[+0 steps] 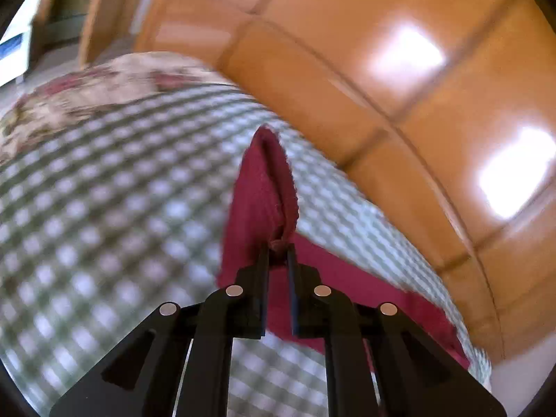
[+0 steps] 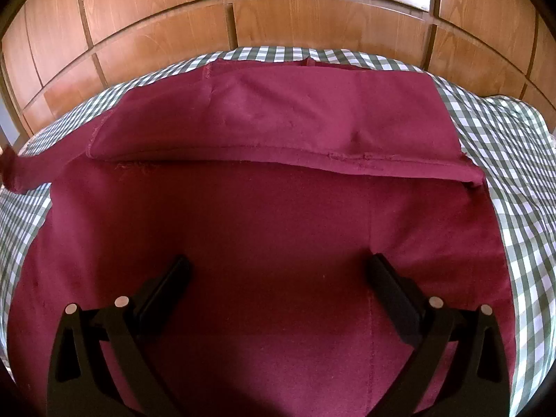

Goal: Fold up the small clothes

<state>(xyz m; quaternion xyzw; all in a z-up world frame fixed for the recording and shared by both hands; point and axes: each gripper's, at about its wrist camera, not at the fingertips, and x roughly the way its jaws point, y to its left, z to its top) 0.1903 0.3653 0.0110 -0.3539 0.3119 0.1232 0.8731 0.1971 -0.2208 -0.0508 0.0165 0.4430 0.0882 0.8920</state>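
Green-checked cloth (image 2: 504, 160) covers the surface, wood panelling (image 2: 156, 10) behind. My left gripper (image 1: 278, 248) is clenched on the maroon garment (image 2: 278, 215), frame centre; my right gripper (image 2: 278, 271) is released above it. Only the left view shows a floral fabric (image 1: 87, 93), upper left.

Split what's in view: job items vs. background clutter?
Job:
- maroon garment, top part already folded over
- left gripper, shut on a pinched edge of the garment
- right gripper, open above the garment

Background:
- green checked sheet
- floral cover
- wooden panelled wall
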